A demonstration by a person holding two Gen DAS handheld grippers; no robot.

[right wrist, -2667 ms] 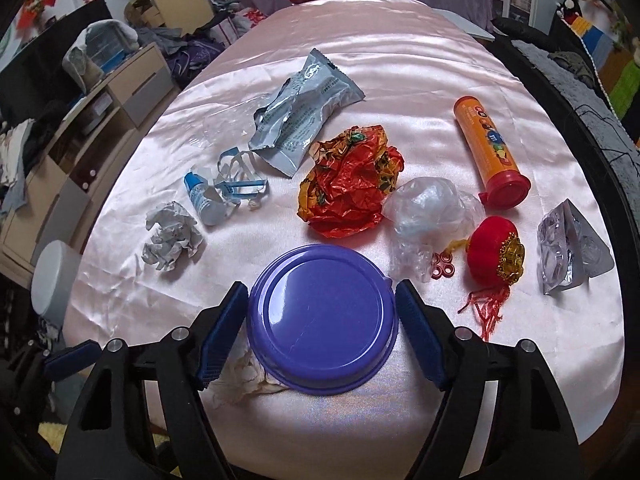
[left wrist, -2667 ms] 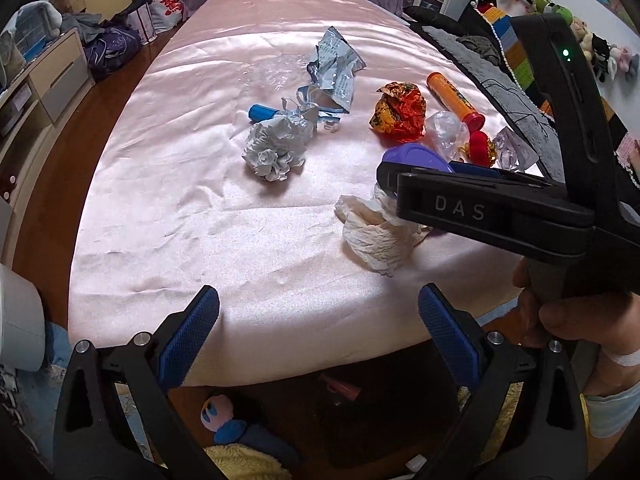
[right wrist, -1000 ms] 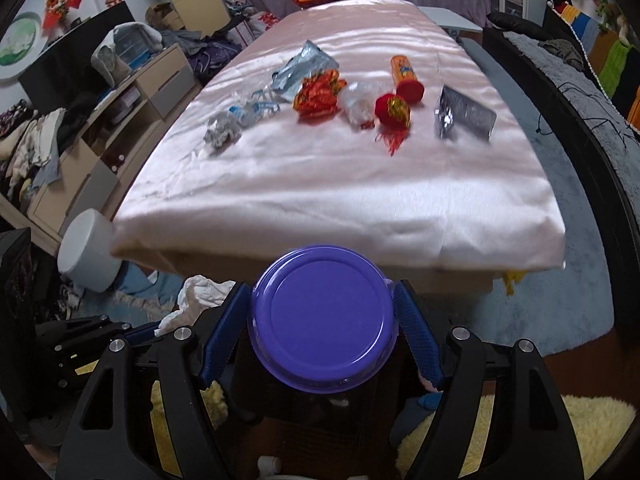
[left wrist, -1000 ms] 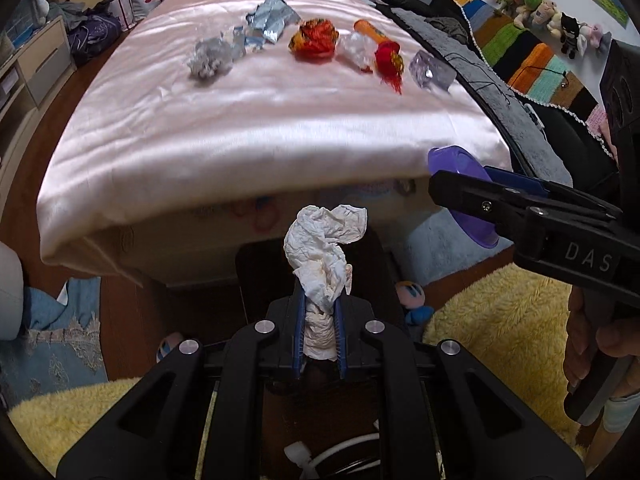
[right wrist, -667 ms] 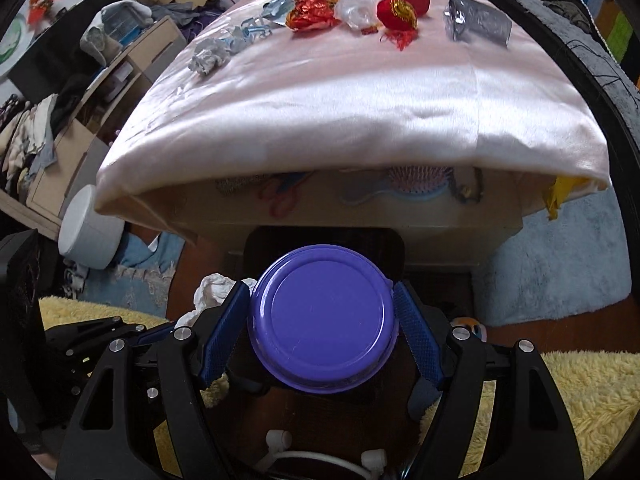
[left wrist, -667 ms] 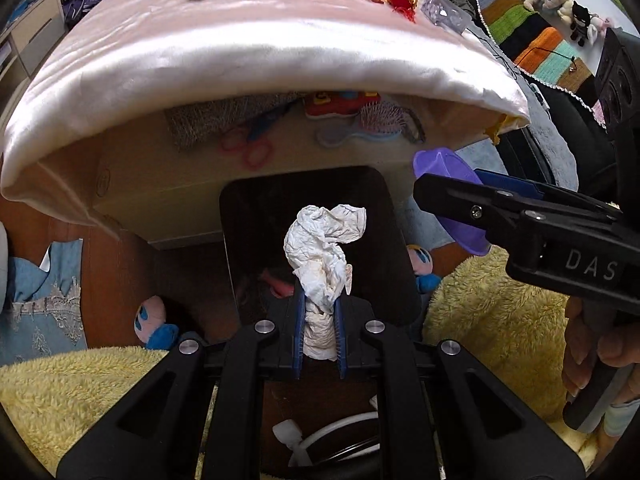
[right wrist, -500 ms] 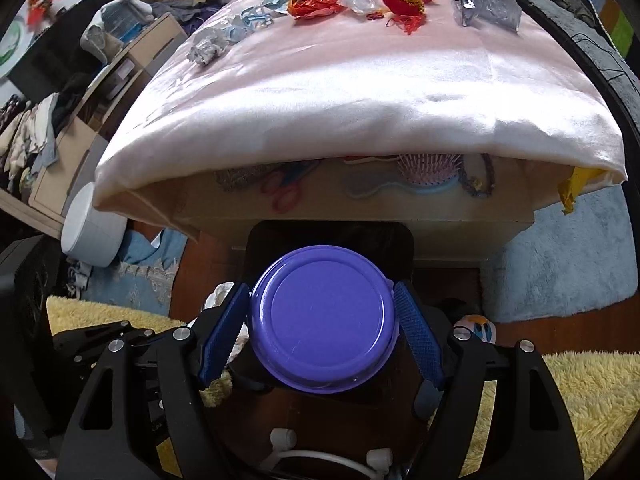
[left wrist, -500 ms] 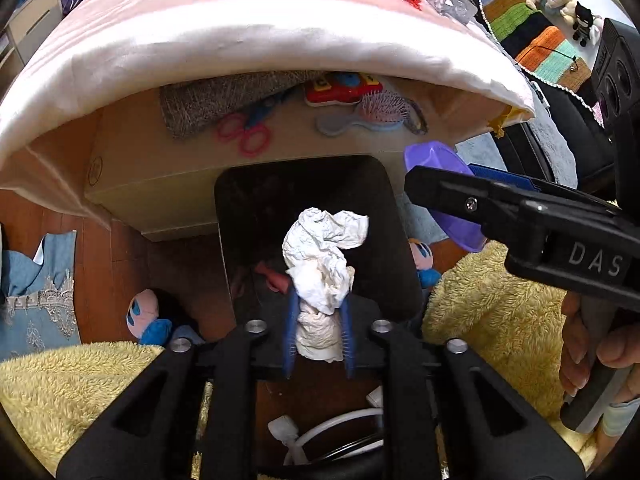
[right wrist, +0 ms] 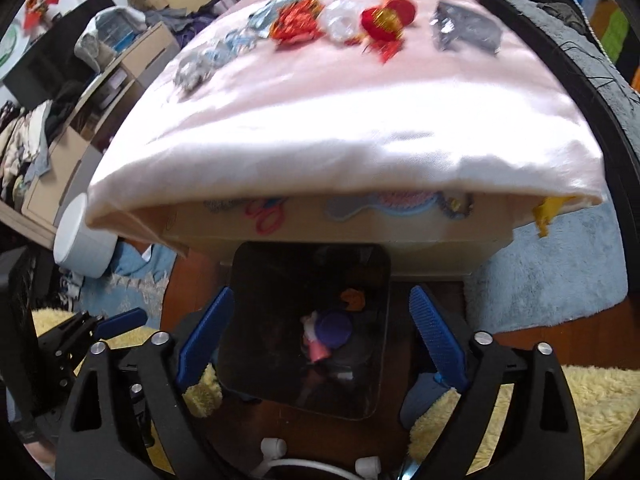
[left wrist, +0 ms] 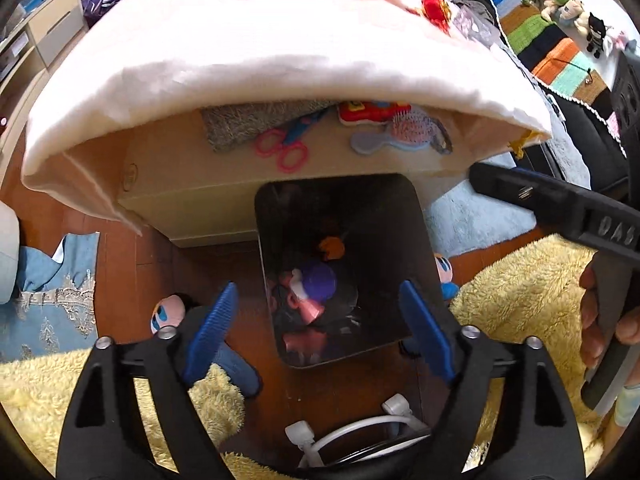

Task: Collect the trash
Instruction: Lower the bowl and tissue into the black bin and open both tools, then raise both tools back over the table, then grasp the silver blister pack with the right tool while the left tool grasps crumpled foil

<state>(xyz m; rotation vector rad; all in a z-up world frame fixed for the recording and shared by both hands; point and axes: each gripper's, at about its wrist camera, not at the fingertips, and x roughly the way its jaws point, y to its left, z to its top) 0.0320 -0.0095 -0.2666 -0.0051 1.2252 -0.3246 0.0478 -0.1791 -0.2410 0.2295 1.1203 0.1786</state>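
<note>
Both grippers (left wrist: 316, 330) (right wrist: 320, 338) above purple bowl (right wrist: 334, 330)

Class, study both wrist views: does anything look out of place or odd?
Yes. Litter still lies on the pink bedcover: a crumpled red wrapper, a silver packet. The black bin below already holds a purple lid.

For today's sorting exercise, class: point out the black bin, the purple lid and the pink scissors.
black bin (left wrist: 416, 240), left wrist view, on its right wall.
purple lid (left wrist: 319, 281), left wrist view, on its top face, inside the bin.
pink scissors (left wrist: 285, 154), left wrist view, on the handle loops.
</note>
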